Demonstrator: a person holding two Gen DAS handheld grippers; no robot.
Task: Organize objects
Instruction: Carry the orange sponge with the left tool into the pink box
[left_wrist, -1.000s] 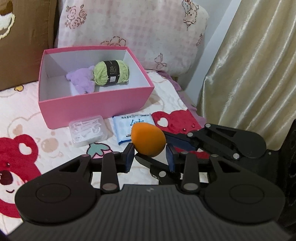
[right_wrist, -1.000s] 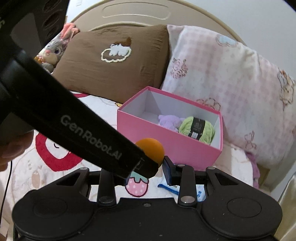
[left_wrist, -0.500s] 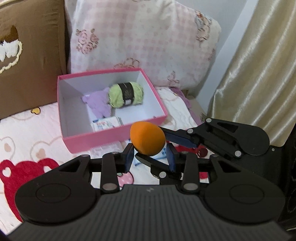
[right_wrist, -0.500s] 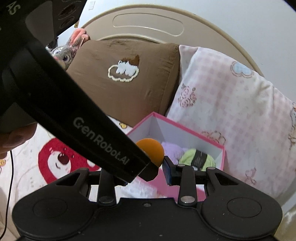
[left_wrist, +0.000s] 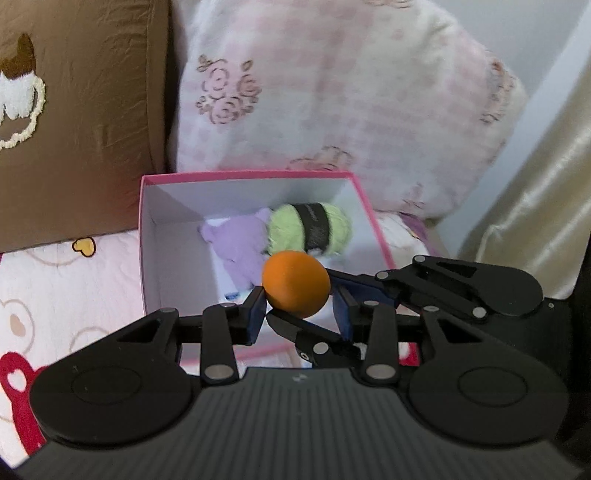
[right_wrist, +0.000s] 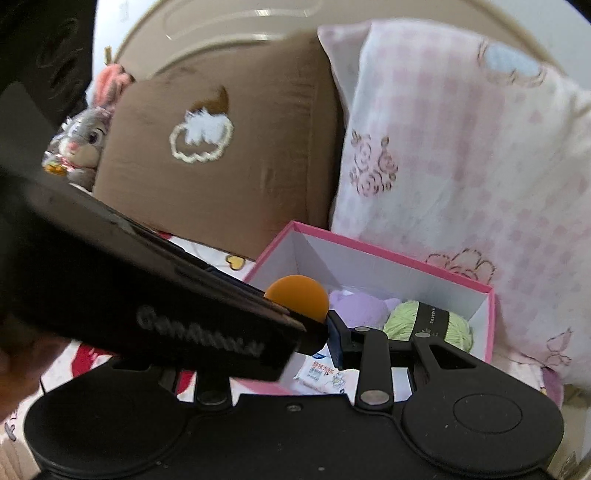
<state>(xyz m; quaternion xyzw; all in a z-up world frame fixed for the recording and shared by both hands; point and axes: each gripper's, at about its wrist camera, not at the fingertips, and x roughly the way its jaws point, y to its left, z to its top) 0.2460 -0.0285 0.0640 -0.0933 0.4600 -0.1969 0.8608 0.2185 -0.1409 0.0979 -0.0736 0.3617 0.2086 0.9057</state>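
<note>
**2 grippers hold an orange ball above the pink box**

The orange ball (left_wrist: 296, 283) sits between the blue pads of the left gripper (left_wrist: 297, 314), which clasp it on both sides. The right gripper (left_wrist: 334, 295) reaches in from 3 o'clock and clamps the same ball; in its own view (right_wrist: 325, 325) the ball (right_wrist: 297, 297) shows at 12 o'clock. Below lies the open pink box (left_wrist: 255, 174), against a pink pillow (left_wrist: 332, 92) and beside a brown pillow (left_wrist: 81, 110). Inside are green yarn (left_wrist: 308, 229), a purple plush toy (left_wrist: 240, 243) and a small white packet (right_wrist: 325, 373).
</note>
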